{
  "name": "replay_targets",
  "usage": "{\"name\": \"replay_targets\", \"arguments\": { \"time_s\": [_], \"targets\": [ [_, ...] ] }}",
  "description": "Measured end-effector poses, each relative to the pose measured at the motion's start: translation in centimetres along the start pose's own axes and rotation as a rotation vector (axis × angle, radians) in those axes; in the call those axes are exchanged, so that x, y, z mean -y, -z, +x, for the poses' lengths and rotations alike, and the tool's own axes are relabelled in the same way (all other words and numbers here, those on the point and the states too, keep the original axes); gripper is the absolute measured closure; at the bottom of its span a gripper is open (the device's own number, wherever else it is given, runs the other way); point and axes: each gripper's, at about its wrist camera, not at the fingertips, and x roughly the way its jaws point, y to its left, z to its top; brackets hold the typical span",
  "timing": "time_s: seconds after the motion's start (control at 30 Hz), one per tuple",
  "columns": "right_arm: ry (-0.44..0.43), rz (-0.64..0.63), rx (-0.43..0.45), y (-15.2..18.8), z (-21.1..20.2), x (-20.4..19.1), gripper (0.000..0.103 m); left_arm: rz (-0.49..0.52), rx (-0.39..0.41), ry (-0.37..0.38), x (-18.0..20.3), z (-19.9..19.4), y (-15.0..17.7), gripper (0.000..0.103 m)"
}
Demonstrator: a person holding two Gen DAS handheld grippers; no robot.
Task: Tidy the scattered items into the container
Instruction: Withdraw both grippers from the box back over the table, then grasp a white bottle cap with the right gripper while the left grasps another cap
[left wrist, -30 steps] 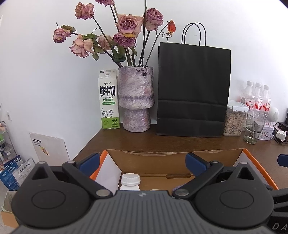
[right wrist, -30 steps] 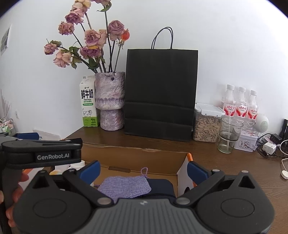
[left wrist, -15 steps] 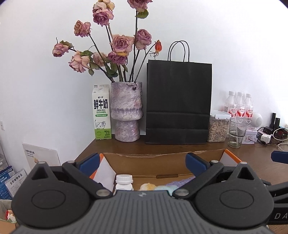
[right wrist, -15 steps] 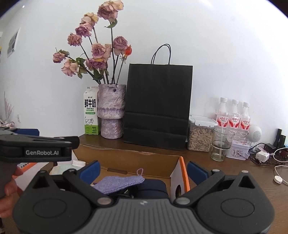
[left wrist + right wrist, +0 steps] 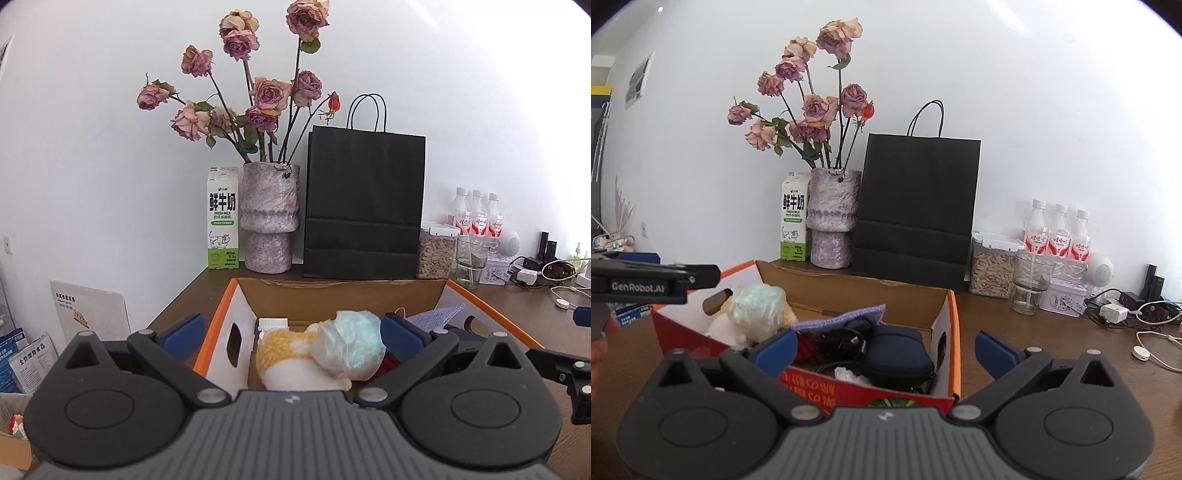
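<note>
Left wrist view, cardboard box (image 5: 343,291) long axis across, both fingers wide, empty.

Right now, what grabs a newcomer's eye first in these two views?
The dried roses in a purple vase, at the back of the table against the white wall, with a tall black bag just right of them. Nearer, the open cardboard box packed with items, a shiny plastic-wrapped bundle sticking up at its left end. Both tongs, left and right, are open and empty.
</note>
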Motion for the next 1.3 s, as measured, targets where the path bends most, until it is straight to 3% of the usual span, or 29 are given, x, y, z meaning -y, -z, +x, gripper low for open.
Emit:
{"name": "replay_targets", "arguments": {
  "time_s": [0.13, 0.43, 1.0, 1.17, 1.3],
  "targets": [
    [0.018, 0.003, -0.038, 1.8, -1.3, 0.8, 0.000, 0.000, -0.024, -0.019, -1.2, -1.1, 1.1, 0.000],
    [0.047, 0.007, -0.163, 4.8, -2.3, 2.3, 0.000, 0.011, -0.163, -0.051, -3.4, -1.8, 3.8, 0.000],
    [0.049, 0.061, -0.368, 7.4, 0.5, 3.4, 0.002, 0.074, -0.349, -0.046, -3.5, -0.1, 6.3, 0.000],
    [0.032, 0.107, -0.380, 7.0, 2.1, 4.2, 0.003, 0.065, -0.396, -0.043, -3.7, 0.9, 6.5, 0.000],
    [0.042, 0.127, -0.373, 6.6, 3.5, 4.7, 0.010, 0.043, -0.413, -0.033, -4.0, 1.3, 6.6, 0.000]
  ]
}}
